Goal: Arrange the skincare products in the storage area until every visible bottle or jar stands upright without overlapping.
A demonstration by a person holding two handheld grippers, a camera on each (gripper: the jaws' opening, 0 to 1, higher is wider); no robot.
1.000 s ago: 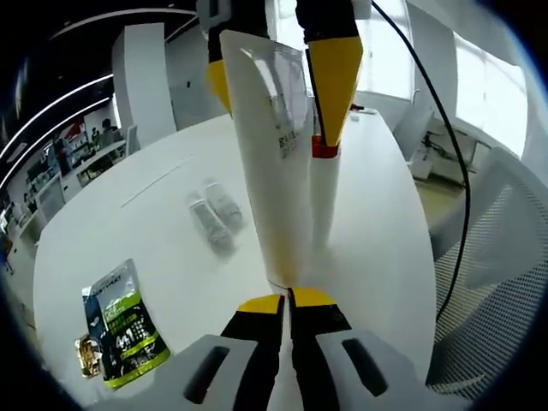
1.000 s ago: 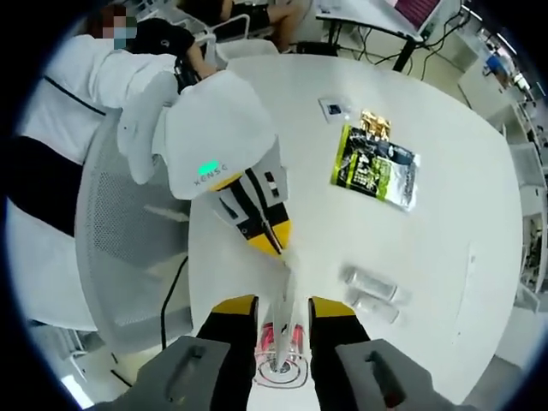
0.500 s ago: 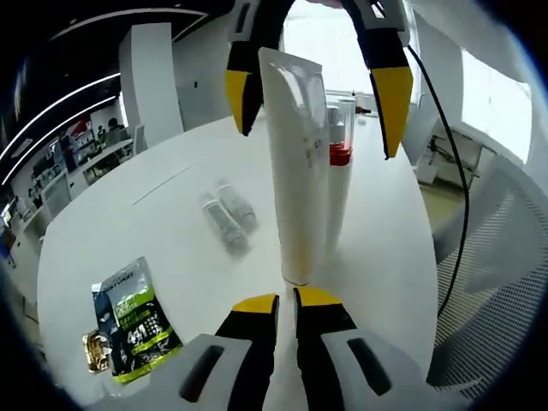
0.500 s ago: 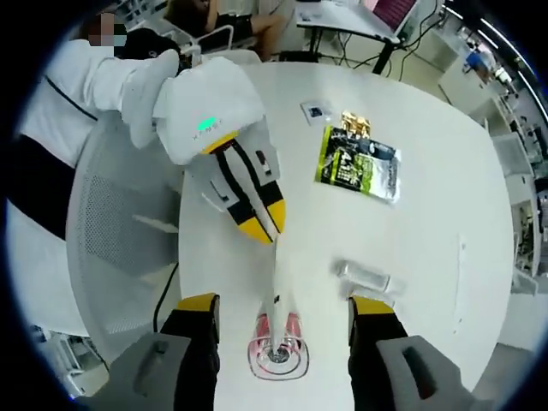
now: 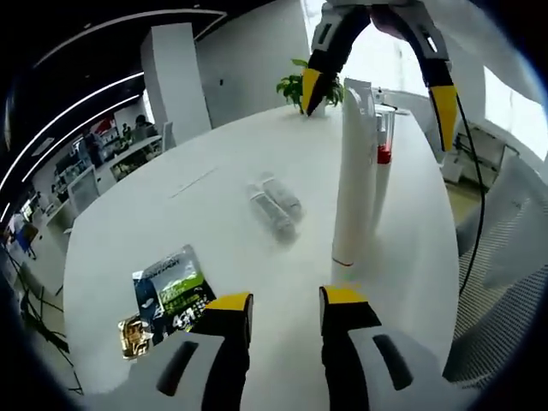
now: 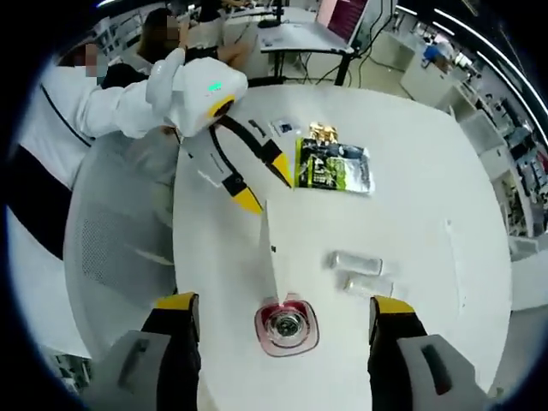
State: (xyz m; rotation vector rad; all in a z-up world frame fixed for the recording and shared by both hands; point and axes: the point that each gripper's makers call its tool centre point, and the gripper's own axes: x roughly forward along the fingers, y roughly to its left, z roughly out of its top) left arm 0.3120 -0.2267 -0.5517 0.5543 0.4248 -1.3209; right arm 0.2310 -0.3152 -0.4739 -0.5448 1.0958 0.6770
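So the big white table (image 5: 128, 231) is where everything lives, and the change is that I've let go: half a second back my left jaws were nearly shut right at the foot of the tall white tube (image 5: 351, 171), now my left gripper (image 5: 284, 301) is spread apart and pulled back, with the tube standing on its cap just ahead of my jaws. My right gripper (image 6: 282, 310) has opened wide too and lifted clear above, with the red-capped clear bottle (image 6: 285, 324) upright between its jaws. Seen from the left, that bottle stands right behind the tube, can't tell if they touch. I'd say those two are done. Two small clear bottles (image 5: 274, 204) lie flat on their sides further out past the tube, so probably those next. There's a green and black snack pouch (image 5: 171, 295) off left of my left jaws; its print is too blurry to read.
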